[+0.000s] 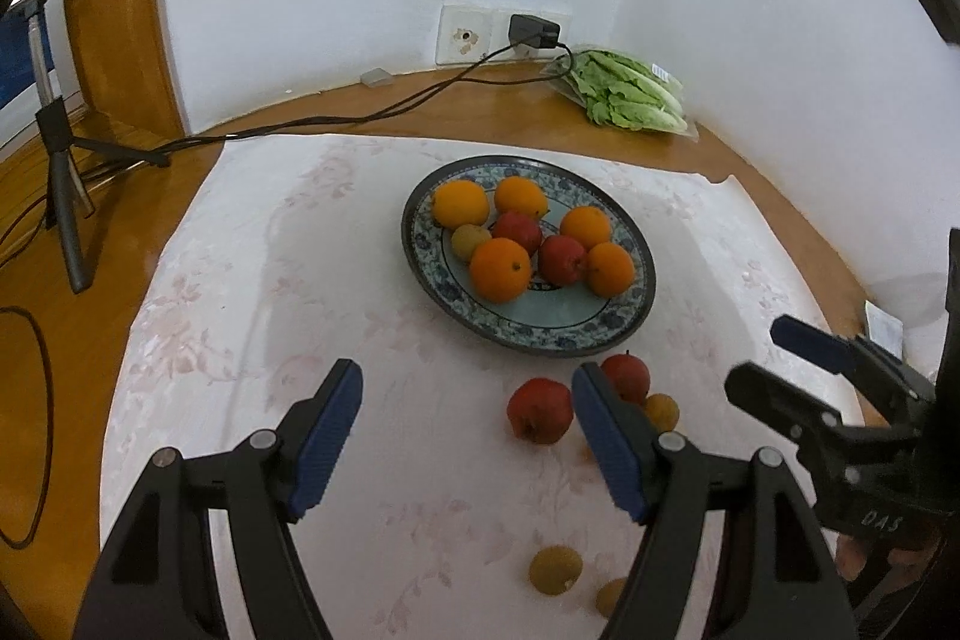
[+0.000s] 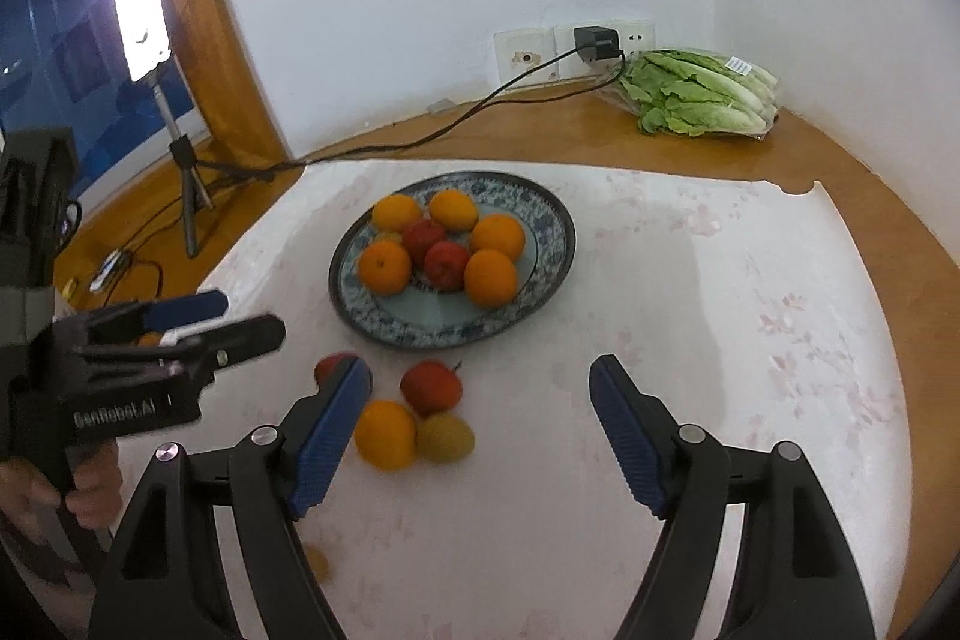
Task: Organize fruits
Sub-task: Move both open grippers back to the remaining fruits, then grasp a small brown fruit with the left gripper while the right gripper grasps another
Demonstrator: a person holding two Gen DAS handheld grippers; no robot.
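Plate [image 1: 624,322] holds five oranges [image 1: 500,270], two apples [image 1: 561,259], one small yellow fruit [image 1: 470,241].

Both wrist cams: plate [image 1: 624,334] downward.

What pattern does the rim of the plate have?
The plate has a blue and white floral rim, clearest in the left wrist view.
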